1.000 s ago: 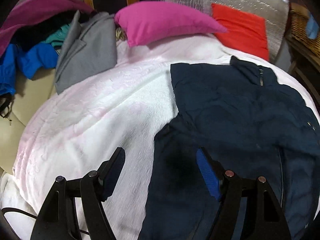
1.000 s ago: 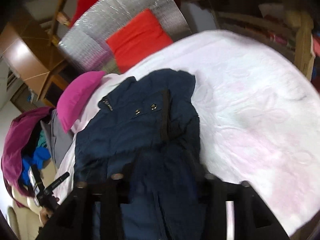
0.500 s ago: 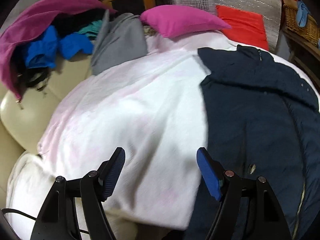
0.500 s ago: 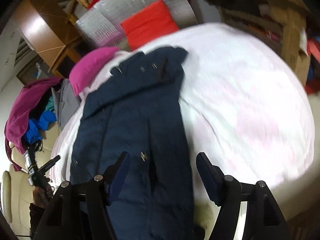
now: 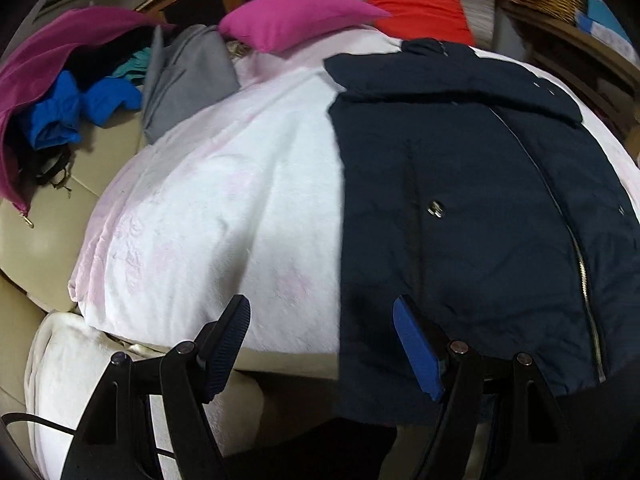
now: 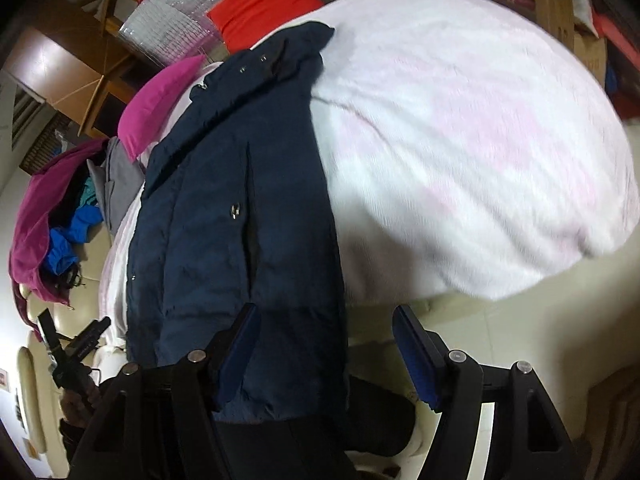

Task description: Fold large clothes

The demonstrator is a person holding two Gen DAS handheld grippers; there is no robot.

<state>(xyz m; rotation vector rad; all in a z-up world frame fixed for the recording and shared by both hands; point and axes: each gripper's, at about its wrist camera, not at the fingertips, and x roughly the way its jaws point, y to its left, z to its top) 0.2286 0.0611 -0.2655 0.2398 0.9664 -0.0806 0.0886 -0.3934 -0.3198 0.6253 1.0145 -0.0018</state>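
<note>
Your navy jacket (image 5: 472, 208) lies flat and narrow on the white blanket (image 5: 224, 208), filling the right half of the left wrist frame, sleeves seemingly tucked in so the hem can be lifted next. Your left gripper (image 5: 322, 344) hangs spread and empty beside its lower left corner; your right gripper (image 6: 326, 354), jaws just opened, straddles the hem's other corner without pinching. A pink pillow (image 5: 296, 20) and piled clothes (image 5: 68, 92) crowd the upper left.

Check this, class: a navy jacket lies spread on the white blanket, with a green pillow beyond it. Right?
Not quite. The pillow is pink, not green, as the left wrist view shows. The navy jacket does lie spread on the white blanket.
</note>
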